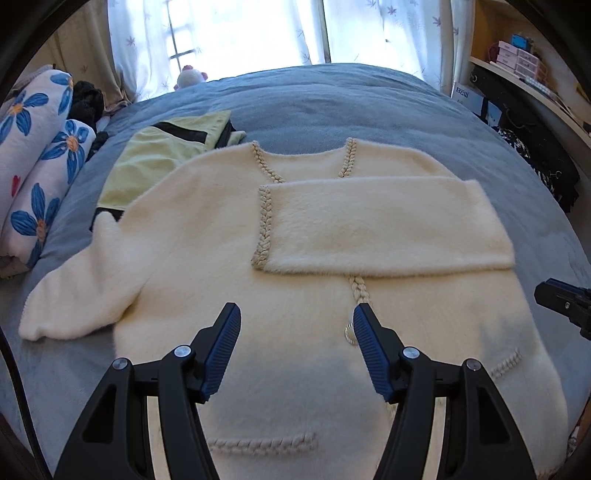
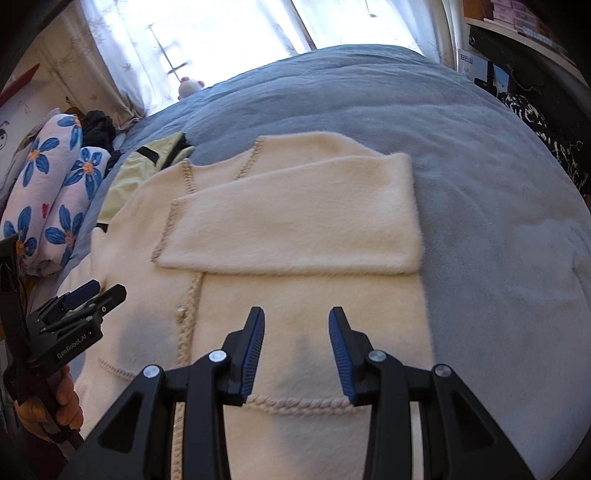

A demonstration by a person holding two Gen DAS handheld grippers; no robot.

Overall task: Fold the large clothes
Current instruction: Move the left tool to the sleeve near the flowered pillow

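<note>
A cream fuzzy cardigan [image 1: 207, 258] with braided trim lies flat on the blue bed [image 1: 332, 103]. Its right sleeve [image 1: 384, 225] is folded across the chest; the left sleeve [image 1: 74, 295] stretches out to the left. My left gripper [image 1: 297, 317] hovers above the cardigan's lower front, open, nothing between its fingers. In the right wrist view the same cardigan [image 2: 295, 314] shows with the folded sleeve [image 2: 295, 221]. My right gripper [image 2: 296, 319] hangs over the right front panel, open and empty. The left gripper [image 2: 96, 291] shows at the left edge, held by a hand [image 2: 66, 398].
A folded pale green and black garment [image 1: 155, 162] lies behind the cardigan's left shoulder. Rolled flower-print bedding [image 1: 37, 162] sits at the left edge. Shelves with boxes [image 1: 517, 59] and dark items [image 1: 535, 147] stand to the right. Curtains [image 1: 258, 29] hang behind.
</note>
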